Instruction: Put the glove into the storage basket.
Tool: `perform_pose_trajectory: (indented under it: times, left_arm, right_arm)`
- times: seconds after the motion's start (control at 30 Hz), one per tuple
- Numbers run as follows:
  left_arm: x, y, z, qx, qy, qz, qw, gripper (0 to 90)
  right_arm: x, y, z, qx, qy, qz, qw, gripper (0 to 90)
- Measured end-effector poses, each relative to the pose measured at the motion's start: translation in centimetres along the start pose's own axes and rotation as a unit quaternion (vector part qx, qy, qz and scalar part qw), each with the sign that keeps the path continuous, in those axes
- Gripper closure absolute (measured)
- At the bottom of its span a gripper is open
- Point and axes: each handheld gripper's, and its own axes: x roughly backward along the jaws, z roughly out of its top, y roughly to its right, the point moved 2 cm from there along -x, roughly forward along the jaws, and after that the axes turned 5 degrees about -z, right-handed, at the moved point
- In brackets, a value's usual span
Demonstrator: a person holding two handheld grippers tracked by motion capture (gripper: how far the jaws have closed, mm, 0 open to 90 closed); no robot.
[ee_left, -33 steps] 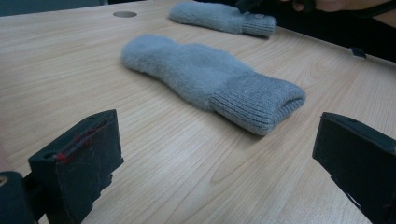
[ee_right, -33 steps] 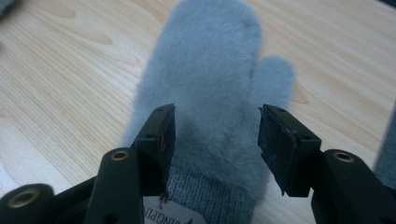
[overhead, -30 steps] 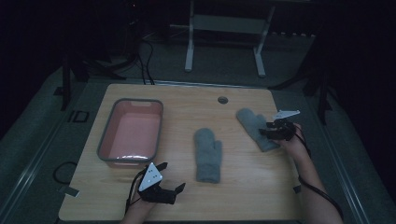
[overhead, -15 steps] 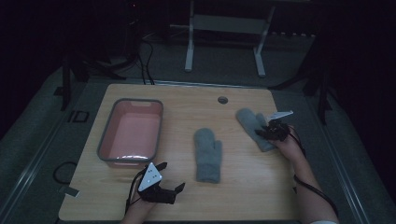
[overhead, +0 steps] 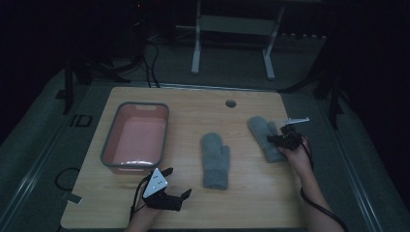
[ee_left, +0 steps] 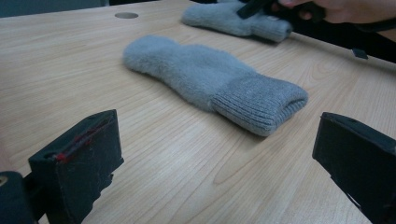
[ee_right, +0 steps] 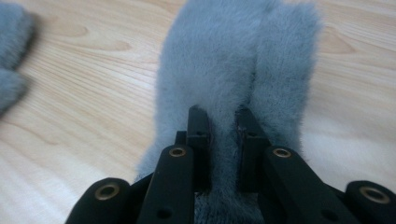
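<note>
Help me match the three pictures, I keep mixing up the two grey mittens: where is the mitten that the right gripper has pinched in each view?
High view: pinched mitten at right of the table, by the right gripper.
Left gripper view: top, right of centre, behind the nearer mitten.
Right gripper view: centre, a fold between the shut jaws.
Shared landmark: the nearer mitten, a blur at this view's left edge.

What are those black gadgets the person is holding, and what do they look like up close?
Each is a handheld black gripper with two blocky jaws. The left gripper carries a pale grey three-cornered plate on top; one of its pads shows a red streak. The right gripper has linked black bars with brass-coloured rivets, and a dark cable trails along the forearm. No sleeves reach the wrists.
</note>
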Motion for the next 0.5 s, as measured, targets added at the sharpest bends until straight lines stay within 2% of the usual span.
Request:
perform_pose_trajectory:
  times: [0.13, 0.2, 0.33, 0.4, 0.43, 0.5]
  left_arm:
    - [0.0, 0.1, 0.0, -0.002, 0.001, 0.0, 1.0, 1.6]
    - [0.0, 0.1, 0.0, -0.004, 0.0, 0.002, 1.0, 1.6]
    - [0.0, 0.1, 0.0, -0.003, 0.001, 0.001, 1.0, 1.6]
    - [0.0, 0.1, 0.0, -0.004, -0.001, 0.0, 1.0, 1.6]
    - [0.0, 0.1, 0.0, -0.005, -0.002, 0.001, 1.0, 1.6]
    - [0.0, 0.2, 0.0, -0.004, -0.003, 0.001, 1.0, 1.6]
  right_arm:
    - [2.2, -0.9, -0.6, -0.04, 0.016, -0.021, 0.9988, 80.3]
    - [3.1, -1.5, -1.2, -0.045, 0.019, -0.046, 0.9977, 80.3]
    - [5.2, -2.6, -2.7, -0.072, 0.042, -0.075, 0.9937, 80.3]
    - [6.0, -3.3, -3.4, -0.072, 0.046, -0.091, 0.9922, 80.4]
    - [6.4, -3.6, -3.7, -0.072, 0.048, -0.096, 0.9916, 80.4]
    - [7.3, -4.0, -4.5, -0.095, 0.056, -0.087, 0.99, 80.3]
